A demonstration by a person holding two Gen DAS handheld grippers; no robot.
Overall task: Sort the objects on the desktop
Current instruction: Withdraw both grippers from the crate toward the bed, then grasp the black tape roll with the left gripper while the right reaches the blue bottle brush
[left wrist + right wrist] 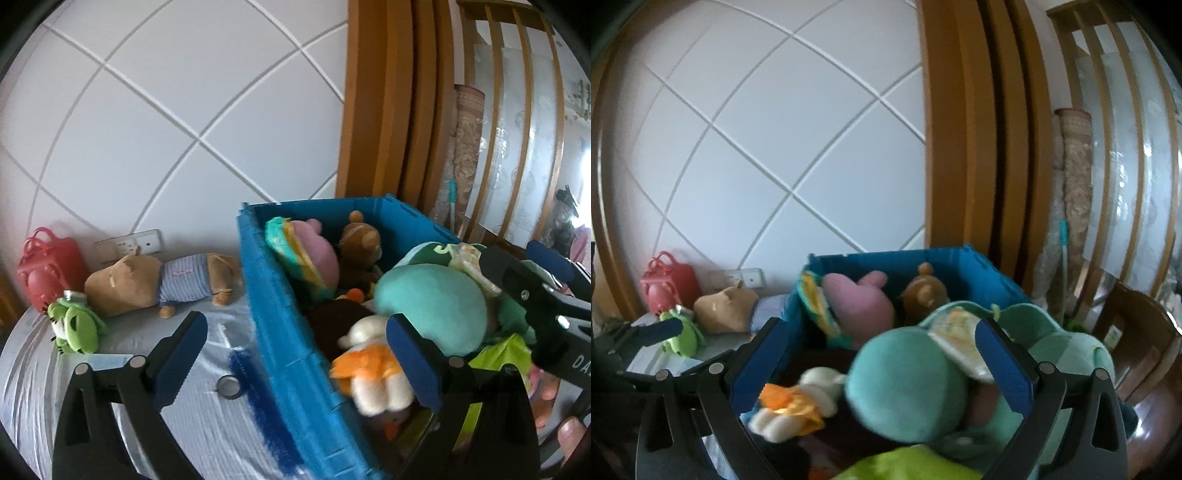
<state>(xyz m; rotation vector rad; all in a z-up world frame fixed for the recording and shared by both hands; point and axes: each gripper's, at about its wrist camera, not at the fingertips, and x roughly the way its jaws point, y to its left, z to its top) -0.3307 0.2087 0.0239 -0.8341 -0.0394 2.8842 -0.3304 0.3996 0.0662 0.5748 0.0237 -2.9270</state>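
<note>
Teal plush [905, 384] in blue bin [886, 260], betw open right tongs [882, 373]

Blue bin [266, 295] ribbed plastic; toys [432, 306] soft plush; door frame [388, 110] smooth wood.

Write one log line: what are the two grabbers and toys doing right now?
left gripper: open, empty | right gripper: open over teal plush | blue bin: full | capybara plush: outside

Far ahead of the left claw [295, 319] and above: white wall panelling [166, 110] crossed by diagonal grooves. Low to its left, against that wall: a white socket strip [129, 242]. Ahead to its right: a wooden door frame [388, 110], then a rolled patterned carpet [467, 147] standing upright, a teal-handled pole [451, 199] beside it, and frosted glass panels [517, 147].
</note>
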